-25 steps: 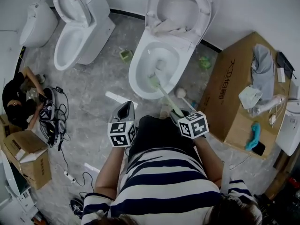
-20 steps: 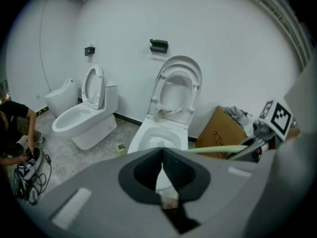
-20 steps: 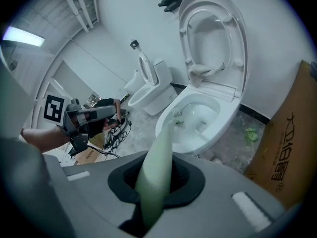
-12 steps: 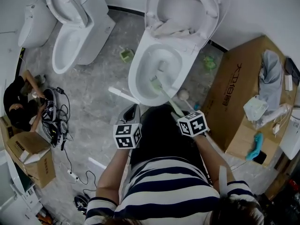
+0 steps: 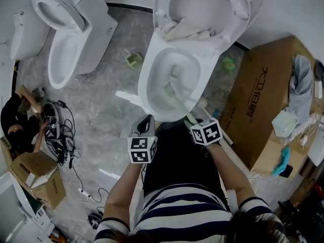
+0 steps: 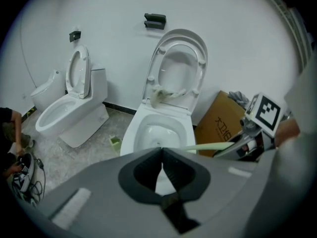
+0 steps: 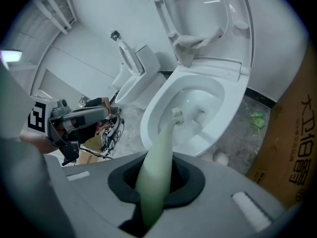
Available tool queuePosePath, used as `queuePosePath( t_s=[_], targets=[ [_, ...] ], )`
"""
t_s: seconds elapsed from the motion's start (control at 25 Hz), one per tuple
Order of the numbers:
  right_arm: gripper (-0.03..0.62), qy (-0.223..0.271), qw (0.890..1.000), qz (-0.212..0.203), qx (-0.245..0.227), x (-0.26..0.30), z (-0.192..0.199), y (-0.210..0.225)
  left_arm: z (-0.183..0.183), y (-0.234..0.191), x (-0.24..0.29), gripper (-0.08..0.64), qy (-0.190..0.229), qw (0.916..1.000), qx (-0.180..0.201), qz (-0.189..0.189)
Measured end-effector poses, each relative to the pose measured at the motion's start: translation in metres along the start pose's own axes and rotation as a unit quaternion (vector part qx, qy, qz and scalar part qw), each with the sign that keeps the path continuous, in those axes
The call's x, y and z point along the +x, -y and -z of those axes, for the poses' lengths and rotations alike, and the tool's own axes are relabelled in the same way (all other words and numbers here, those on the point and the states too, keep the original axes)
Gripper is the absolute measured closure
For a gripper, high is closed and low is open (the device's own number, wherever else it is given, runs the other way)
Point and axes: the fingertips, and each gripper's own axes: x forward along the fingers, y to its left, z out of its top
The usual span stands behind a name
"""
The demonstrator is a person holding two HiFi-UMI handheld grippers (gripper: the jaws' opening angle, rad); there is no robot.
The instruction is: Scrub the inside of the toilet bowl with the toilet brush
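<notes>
Our right gripper (image 7: 156, 180) is clamped on the brush (image 7: 161, 148), a smooth pale green plastic stick. Its long axis runs from near right to far left, and the small toothed head points down into the bowl (image 5: 148, 80), low inside that glossy white oval. Our left gripper (image 6: 162, 157) hangs just near the bowl's front rim, jaws pinched together on nothing. There's a brown cardboard box (image 5: 263, 100) off to the right.
</notes>
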Motion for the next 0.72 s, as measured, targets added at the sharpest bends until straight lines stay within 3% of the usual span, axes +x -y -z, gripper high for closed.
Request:
queuePosePath(
  t_s=[0.72],
  targets=[
    [0.551,-0.008,1.0,0.004,0.026,0.094,-0.036,0.019,0.018,-0.048,0.074,0.56,-0.029,0.9993,-0.017,0.015]
  ],
)
